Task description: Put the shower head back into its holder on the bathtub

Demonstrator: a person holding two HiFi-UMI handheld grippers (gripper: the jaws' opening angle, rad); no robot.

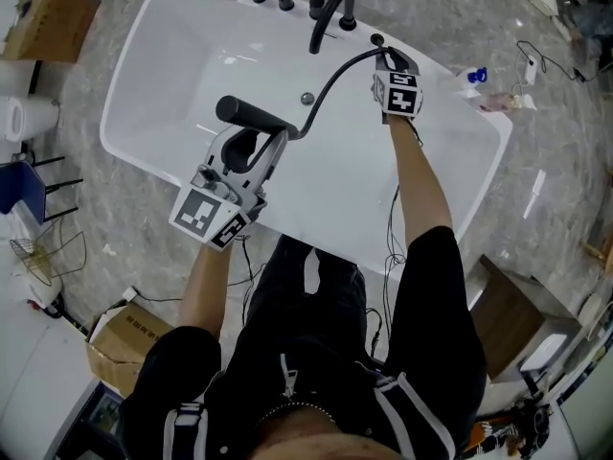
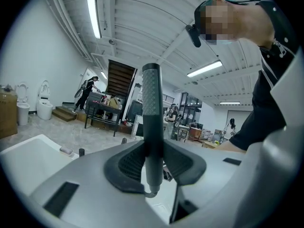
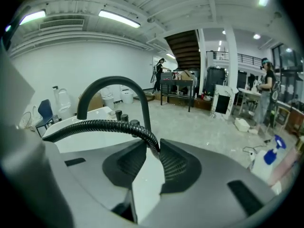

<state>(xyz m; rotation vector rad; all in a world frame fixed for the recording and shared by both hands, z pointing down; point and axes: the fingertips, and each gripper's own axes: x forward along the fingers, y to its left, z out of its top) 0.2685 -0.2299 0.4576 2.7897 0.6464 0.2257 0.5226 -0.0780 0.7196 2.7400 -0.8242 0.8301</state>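
Black-padded left claw (image 1: pixel 254 140) first, since it was nearest me: clamped tight on the shower head (image 1: pixel 251 115), which hung level over the inside of the bathtub (image 1: pixel 134 75), nowhere near seated. From there the hose (image 1: pixel 330 82) curved away across the tub to my right claw (image 1: pixel 388 60), whose pads were nipped together on the ribbed hose right at the far rim. Just past that sat the holder (image 1: pixel 377 39), a small dark socket beside the faucet (image 1: pixel 330 12), with no head in it. I'd reckon the job was about halfway: head in hand, hose gathered at the holder, but the head not yet carried over and dropped in.
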